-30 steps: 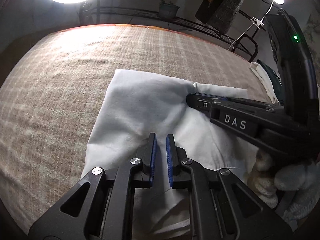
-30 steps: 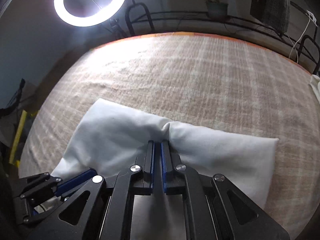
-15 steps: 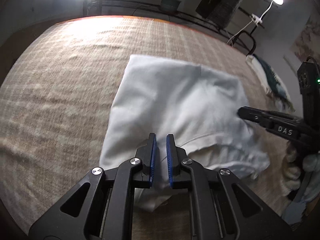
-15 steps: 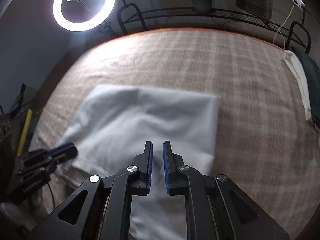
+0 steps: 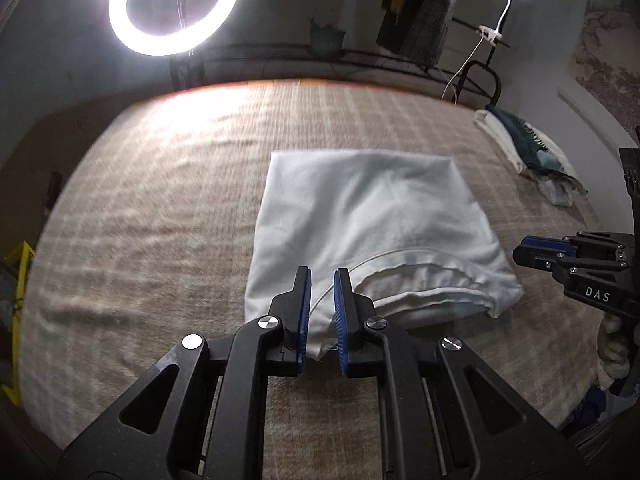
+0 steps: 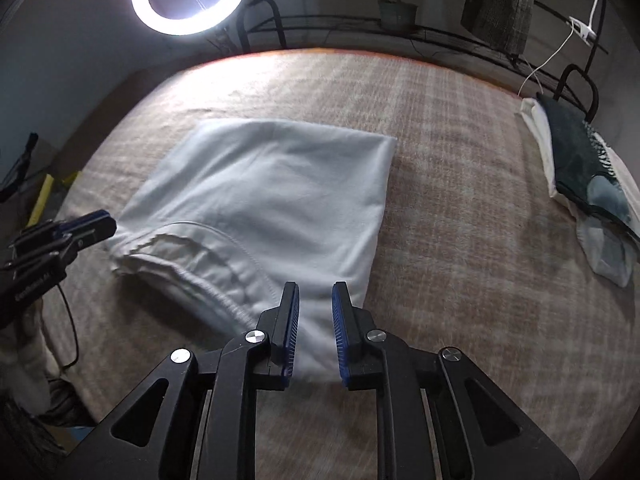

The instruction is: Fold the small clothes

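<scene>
Lifting clear: left gripper (image 5: pixel 322 312) and right gripper (image 6: pixel 315 326) both slightly spread, right's jaws just opened, gripping nothing (white garment (image 6: pixel 260 200) lies folded) — retreat straight up, don't snag the hem.

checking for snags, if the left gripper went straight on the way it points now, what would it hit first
Most likely the white folded garment: the left gripper points down at its near edge, by the stitched hem. Its jaws stand slightly apart with nothing pinched. Depth is unclear; the plaid blanket lies right beneath.
</scene>
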The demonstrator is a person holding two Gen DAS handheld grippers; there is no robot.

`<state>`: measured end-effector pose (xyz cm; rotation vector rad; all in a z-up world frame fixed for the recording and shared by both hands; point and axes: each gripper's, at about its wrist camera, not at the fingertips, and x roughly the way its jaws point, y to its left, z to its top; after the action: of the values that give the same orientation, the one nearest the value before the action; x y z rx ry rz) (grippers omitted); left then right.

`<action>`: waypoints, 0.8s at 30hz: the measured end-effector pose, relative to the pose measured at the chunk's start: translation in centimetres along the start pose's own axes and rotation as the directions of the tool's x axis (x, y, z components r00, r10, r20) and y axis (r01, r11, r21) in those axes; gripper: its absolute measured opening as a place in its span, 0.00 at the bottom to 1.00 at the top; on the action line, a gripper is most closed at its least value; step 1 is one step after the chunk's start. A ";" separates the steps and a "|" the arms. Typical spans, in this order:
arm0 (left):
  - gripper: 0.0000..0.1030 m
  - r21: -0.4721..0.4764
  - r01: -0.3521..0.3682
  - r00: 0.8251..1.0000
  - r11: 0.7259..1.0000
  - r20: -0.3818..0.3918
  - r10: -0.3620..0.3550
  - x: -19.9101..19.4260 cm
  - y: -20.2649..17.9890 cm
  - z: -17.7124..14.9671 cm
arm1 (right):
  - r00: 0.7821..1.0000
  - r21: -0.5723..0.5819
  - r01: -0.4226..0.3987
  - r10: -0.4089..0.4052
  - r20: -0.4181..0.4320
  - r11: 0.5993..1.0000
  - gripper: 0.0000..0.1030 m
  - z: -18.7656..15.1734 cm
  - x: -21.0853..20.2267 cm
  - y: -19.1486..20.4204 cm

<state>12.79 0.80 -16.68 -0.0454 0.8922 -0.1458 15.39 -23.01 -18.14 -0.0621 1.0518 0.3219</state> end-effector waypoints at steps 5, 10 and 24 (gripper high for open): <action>0.36 -0.013 0.032 0.996 0.999 0.080 -0.031 -4.2 -0.4 0.7 | 0.996 0.057 -0.027 0.023 0.084 0.998 0.18 -0.7 -3.6 0.5; 0.40 0.046 0.015 0.988 0.999 0.151 -0.022 -7.2 -1.6 1.0 | 0.984 0.086 -0.059 0.044 0.170 0.995 0.25 -1.6 -7.1 1.0; 0.71 0.026 0.084 0.985 0.996 0.150 -0.086 -8.4 -2.6 1.2 | 0.948 0.091 0.006 -0.035 0.317 0.996 0.59 -2.0 -10.5 0.6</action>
<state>8.31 -0.55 -9.19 -0.0757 0.7376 -0.2277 8.81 -25.27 -10.08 0.0582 0.7420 0.2550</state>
